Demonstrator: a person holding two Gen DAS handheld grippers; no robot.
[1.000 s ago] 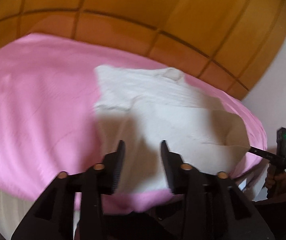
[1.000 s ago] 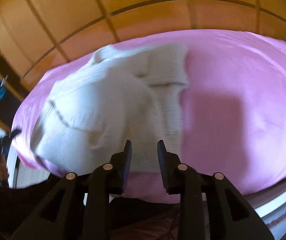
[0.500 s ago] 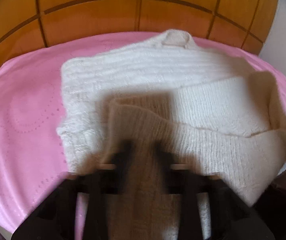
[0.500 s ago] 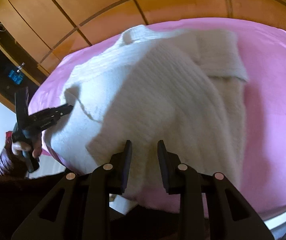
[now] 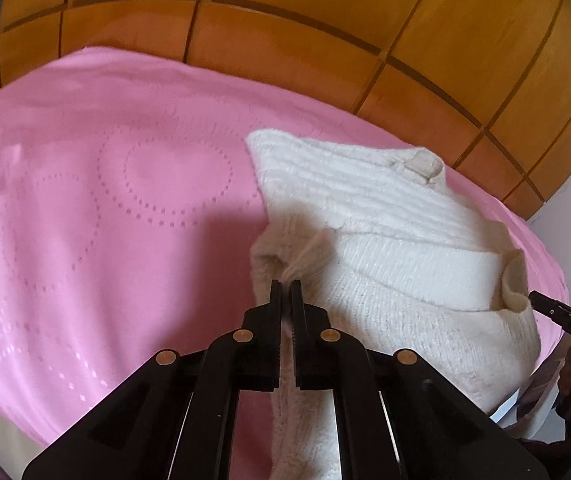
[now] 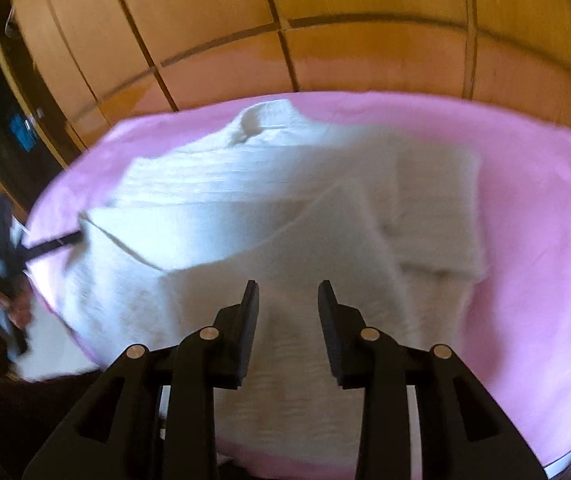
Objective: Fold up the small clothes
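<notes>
Soft, floppy knit sweater (image 5: pixel 385 248) — our left gripper (image 5: pixel 285 284) pinches its hem corner, right gripper (image 6: pixel 287 288) gapes empty — grab edges.

Home bedroom, pink bedspread (image 5: pixel 105 208), wooden panelled headboard (image 5: pixel 285 40)

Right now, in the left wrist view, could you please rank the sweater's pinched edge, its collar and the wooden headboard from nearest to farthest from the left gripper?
1. Pinched edge: the left gripper has its jaws shut on it.
2. Collar: beyond, up and right, at the white sweater's far end.
3. Wooden headboard: farthest, behind the pink bedspread.
</notes>
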